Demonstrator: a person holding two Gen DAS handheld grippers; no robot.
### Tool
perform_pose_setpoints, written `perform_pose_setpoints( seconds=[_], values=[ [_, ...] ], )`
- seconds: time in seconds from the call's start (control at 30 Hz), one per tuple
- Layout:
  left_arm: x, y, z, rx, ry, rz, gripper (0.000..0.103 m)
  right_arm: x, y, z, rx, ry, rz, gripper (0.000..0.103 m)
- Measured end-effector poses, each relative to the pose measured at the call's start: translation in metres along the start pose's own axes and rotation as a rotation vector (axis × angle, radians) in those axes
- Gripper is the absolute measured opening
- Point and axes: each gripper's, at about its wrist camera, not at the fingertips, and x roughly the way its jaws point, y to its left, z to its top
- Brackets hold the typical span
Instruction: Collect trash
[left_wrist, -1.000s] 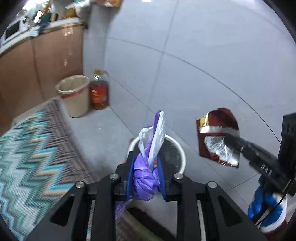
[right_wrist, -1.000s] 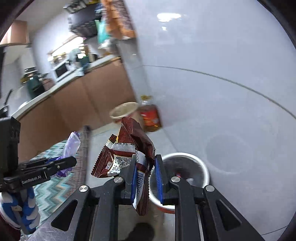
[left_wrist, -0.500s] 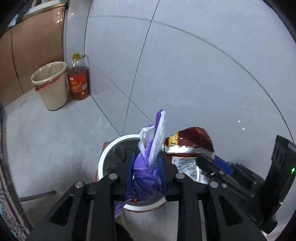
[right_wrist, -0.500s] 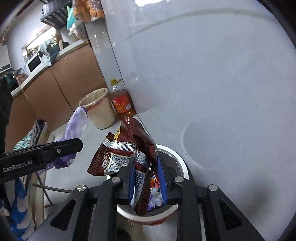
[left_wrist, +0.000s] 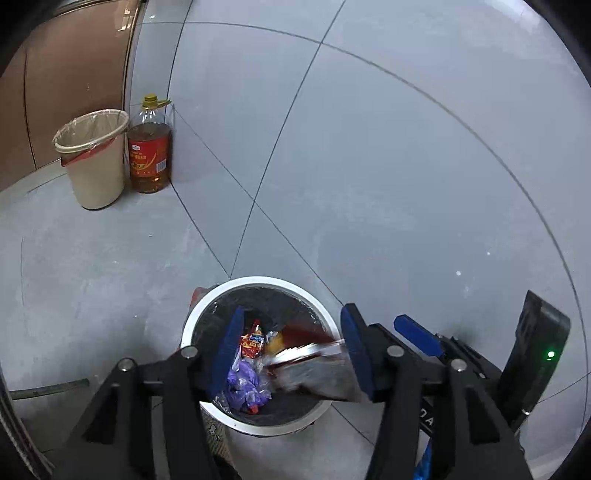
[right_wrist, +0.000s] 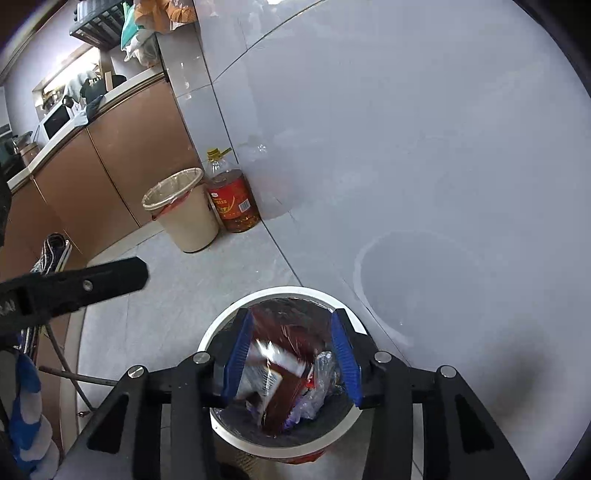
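Observation:
A white-rimmed bin with a black liner (left_wrist: 207, 314) (right_wrist: 218, 336) stands on the floor by the grey tiled wall. Both grippers hover just above it. My left gripper (left_wrist: 291, 343) is open; the crumpled purple bag (left_wrist: 245, 384) lies in the bin with other wrappers. My right gripper (right_wrist: 291, 354) is open; the dark red snack wrapper (right_wrist: 277, 384), blurred, is falling into the bin between the jaws. It also shows in the left wrist view (left_wrist: 314, 363).
A beige bin with a liner (left_wrist: 94, 158) (right_wrist: 183, 210) and a cooking oil bottle (left_wrist: 150, 147) (right_wrist: 231, 195) stand in the corner. Brown cabinets (right_wrist: 110, 166) run along the left. A thin rod (left_wrist: 48, 387) lies on the floor.
Both grippers moved over the bin and opened. The purple bag dropped from the left gripper into the bin; the red wrapper left the right gripper's hold and is falling in.

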Motion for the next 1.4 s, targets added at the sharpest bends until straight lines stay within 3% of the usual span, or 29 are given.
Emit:
perform_pose_setpoints(
  seconds=[0.2,0.43,0.73,0.97,1.2,1.4],
  values=[
    [-0.041,-0.002,-0.002,0.006,-0.058,0.016,0.053,-0.022,0.007,0.005,0.012,-0.027,0.011,0.048],
    [-0.117,-0.006,-0.023,0.019,-0.151,0.072,0.059,-0.082,0.04,0.006,-0.041,-0.082,0.039,0.059],
    [-0.235,-0.001,-0.077,0.062,-0.281,0.208,0.065,-0.171,0.101,-0.015,-0.155,-0.147,0.078,0.069],
    [-0.315,0.005,-0.128,0.07,-0.374,0.335,0.073,-0.223,0.149,-0.041,-0.229,-0.193,0.111,0.086],
    [-0.37,0.013,-0.172,0.029,-0.438,0.441,0.079,-0.252,0.183,-0.066,-0.285,-0.217,0.144,0.099],
    [-0.404,0.017,-0.205,0.007,-0.491,0.527,0.079,-0.27,0.206,-0.082,-0.3,-0.245,0.167,0.103]
  ],
)
